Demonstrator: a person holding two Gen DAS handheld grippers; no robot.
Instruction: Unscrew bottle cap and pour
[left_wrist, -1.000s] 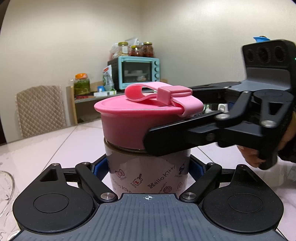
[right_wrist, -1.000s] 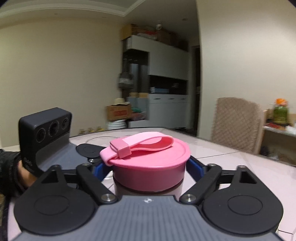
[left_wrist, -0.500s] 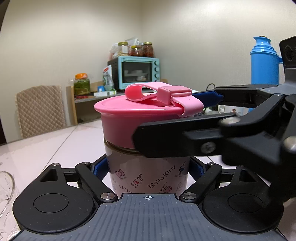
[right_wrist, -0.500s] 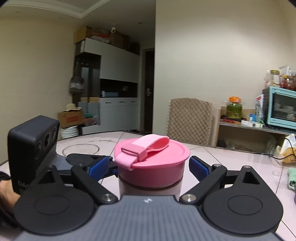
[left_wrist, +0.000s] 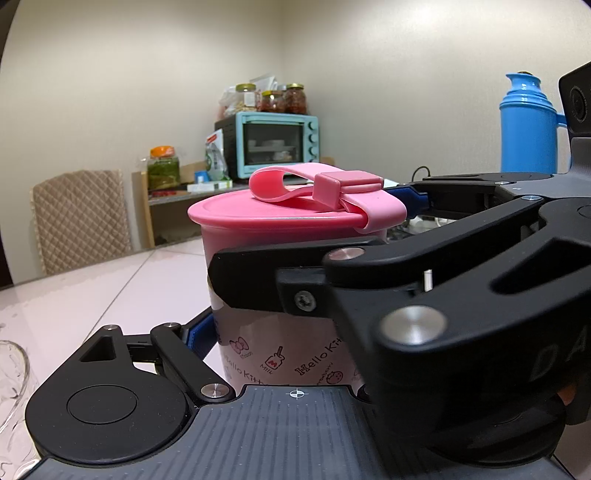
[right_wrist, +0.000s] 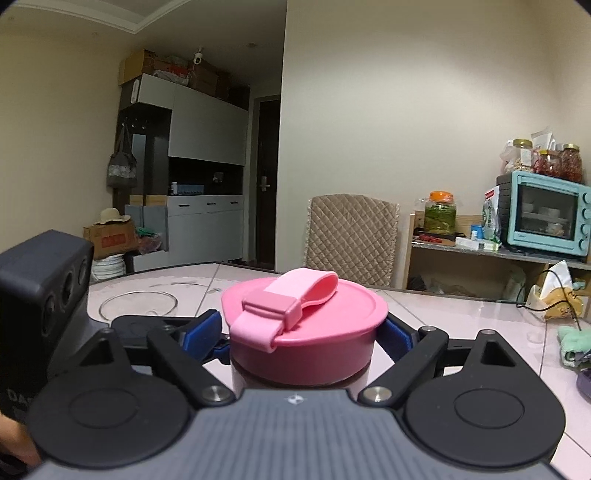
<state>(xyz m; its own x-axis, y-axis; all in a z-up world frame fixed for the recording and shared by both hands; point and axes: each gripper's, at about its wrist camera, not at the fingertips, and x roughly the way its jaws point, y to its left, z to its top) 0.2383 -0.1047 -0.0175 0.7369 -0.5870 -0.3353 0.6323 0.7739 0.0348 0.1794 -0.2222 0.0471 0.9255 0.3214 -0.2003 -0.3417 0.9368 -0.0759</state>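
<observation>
Two grippers hold one bottle (left_wrist: 280, 354), which stands upright on the bench (left_wrist: 92, 295) well in from its edges. Left gripper (left_wrist: 284, 332), pointing slightly downward, has its jaws clenched on the printed body. Right gripper (right_wrist: 306, 332), nearly level, has its jaws clamped on the pink cap (right_wrist: 306, 332). Risk: a weak body grip lets the bottle turn with the cap; the smooth cap wall invites slippage. Beyond, a glass bowl (right_wrist: 138, 302) waits.

Bottle (left_wrist: 280, 354) body reads "Hello Kitty", w/ small "Milk", "ribbon", "strawberry" captions; right gripper (left_wrist: 417, 206) housing shows "DA".
</observation>
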